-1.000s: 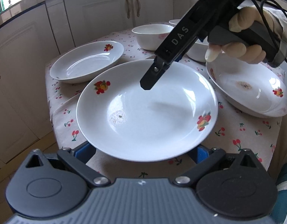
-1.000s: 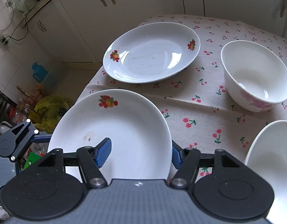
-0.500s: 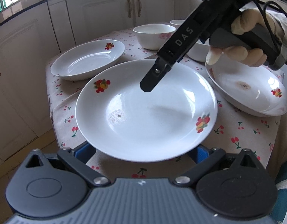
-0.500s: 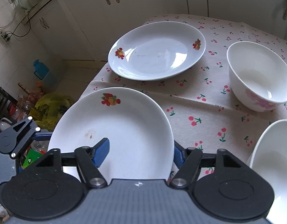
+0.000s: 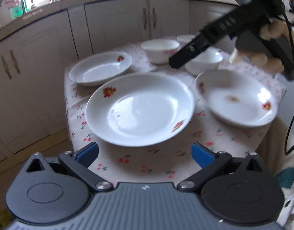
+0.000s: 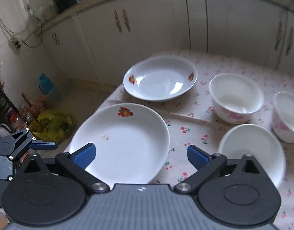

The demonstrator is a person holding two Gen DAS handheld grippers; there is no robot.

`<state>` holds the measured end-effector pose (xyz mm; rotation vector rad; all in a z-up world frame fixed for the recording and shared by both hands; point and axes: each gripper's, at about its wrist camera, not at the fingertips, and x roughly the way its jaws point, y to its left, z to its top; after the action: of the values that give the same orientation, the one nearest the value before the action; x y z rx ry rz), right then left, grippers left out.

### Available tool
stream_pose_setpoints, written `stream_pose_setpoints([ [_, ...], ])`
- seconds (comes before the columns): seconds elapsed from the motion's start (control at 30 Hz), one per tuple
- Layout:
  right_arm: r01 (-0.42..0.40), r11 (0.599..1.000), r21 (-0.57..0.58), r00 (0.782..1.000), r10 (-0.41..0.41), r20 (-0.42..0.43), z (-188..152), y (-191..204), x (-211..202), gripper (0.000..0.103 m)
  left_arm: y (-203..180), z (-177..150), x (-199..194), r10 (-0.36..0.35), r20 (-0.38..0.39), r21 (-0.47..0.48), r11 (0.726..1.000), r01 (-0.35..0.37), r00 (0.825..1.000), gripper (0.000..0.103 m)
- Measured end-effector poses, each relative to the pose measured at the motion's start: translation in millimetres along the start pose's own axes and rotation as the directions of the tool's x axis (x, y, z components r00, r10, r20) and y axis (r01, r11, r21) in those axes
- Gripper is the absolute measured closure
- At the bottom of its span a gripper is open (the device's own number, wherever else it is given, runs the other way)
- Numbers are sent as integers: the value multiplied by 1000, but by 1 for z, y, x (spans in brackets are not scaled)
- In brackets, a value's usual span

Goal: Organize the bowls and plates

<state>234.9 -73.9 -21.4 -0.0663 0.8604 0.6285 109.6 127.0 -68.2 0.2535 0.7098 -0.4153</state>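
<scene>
The left gripper (image 5: 145, 153) hangs over the near edge of the table (image 5: 158, 163), its blue pads spread wide with nothing between them. Just beyond its fingertips lies the middle plate (image 5: 139, 109), white with two fruit prints on the rim, flat on the cherry-print cloth and clear of both pads. To the right of it sits a second plate (image 5: 235, 99) with a brownish smear in its centre, close to the middle plate but apart from it.

The right gripper (image 6: 141, 155) is held higher, above the table's near side. Its jaws are also wide apart and empty; seen from its own camera, the left pad overlaps the near rim of the middle plate (image 6: 124, 143), though whether it touches I cannot tell. The gloved hand (image 5: 269, 44) holding that gripper shows at the upper right of the left view, above the smeared plate.

Farther back on the left lies a third plate (image 5: 101, 69), near the far corner of the table. To its right stand the bowls: a plain white bowl (image 6: 252, 151) closest, then a pink-flowered bowl (image 6: 236, 100) behind it, and another flowered one (image 6: 286, 115) at the right edge. All sit separately on the cloth.

Behind the table runs a row of pale cabinets (image 6: 166, 28). On the floor at the left lies a yellow bag (image 6: 53, 126).
</scene>
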Motion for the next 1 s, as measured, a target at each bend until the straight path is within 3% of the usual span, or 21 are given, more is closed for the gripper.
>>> stream_pose_setpoints([
  [0.27, 75, 995, -62, 996, -71, 53, -45, 1, -54, 0, -50, 13, -6, -27, 39, 3, 1000, 27, 999, 1],
  [0.5, 118, 993, 18, 992, -119, 45, -83, -36, -84, 0, -99, 10, 5, -81, 28, 85, 993, 79, 996, 1],
  [0.7, 126, 987, 97, 992, -129, 16, -108, -66, -89, 0, -127, 2, 26, -85, -4, 114, 990, 85, 996, 1],
  [1.0, 108, 981, 160, 994, -106, -23, -124, -87, -82, 0, -139, 7, 52, -101, -39, 135, 985, 105, 994, 1],
])
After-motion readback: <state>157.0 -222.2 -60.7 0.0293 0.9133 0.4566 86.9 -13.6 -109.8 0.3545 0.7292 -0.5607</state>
